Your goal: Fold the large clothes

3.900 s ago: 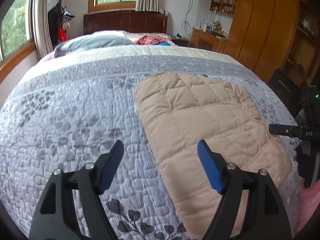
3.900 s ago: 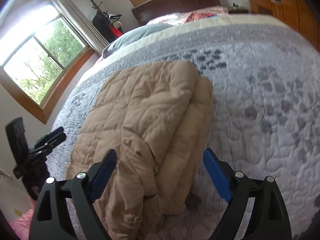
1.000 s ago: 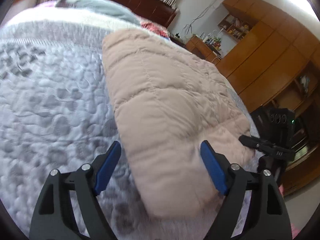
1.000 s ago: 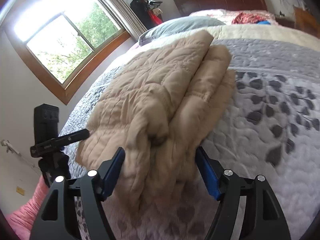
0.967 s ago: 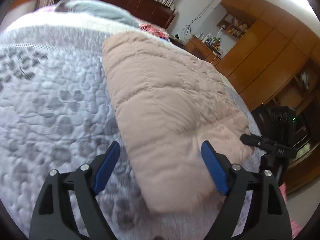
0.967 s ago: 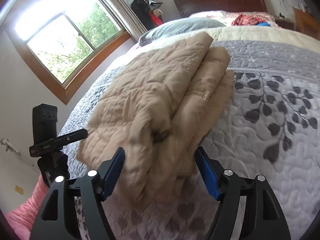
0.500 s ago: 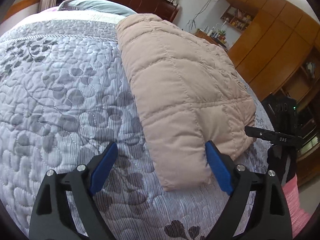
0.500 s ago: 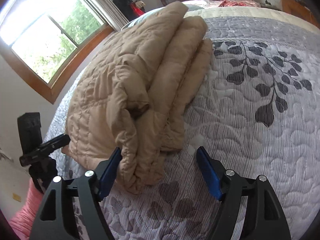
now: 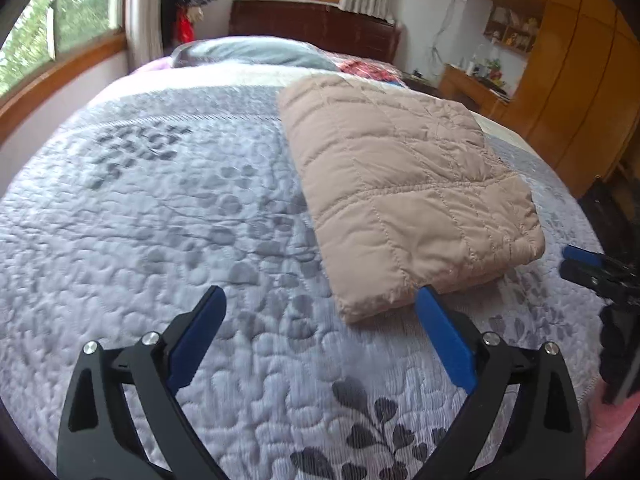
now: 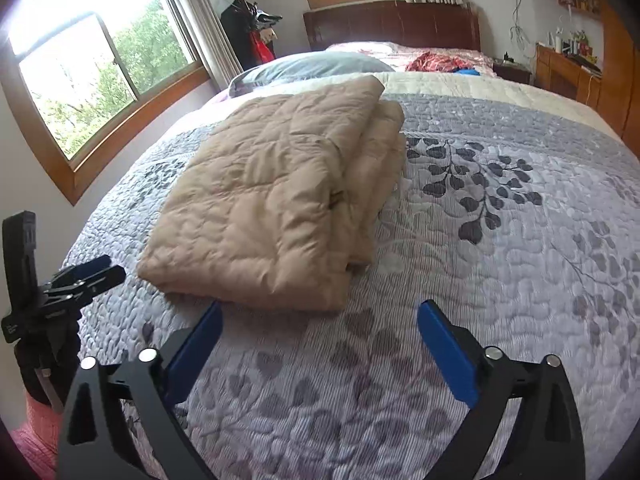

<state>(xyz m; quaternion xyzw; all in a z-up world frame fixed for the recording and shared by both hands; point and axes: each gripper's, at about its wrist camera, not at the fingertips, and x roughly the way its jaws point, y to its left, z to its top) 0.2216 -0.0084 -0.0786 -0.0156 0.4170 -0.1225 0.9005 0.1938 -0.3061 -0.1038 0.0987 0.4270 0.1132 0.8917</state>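
Folding looks finished: my left gripper [image 9: 320, 332] and right gripper [image 10: 320, 336], jaws just opened and empty, face the jacket [image 10: 280, 200] at twelve o'clock, so next I check it.

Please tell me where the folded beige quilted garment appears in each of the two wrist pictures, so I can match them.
Left wrist view: folded beige garment lies right of centre on the grey bedspread, near corner by the right blue finger.
Right wrist view: the garment lies left of centre, ahead of the open jaws.
Shared landmark: the dark wooden headboard.
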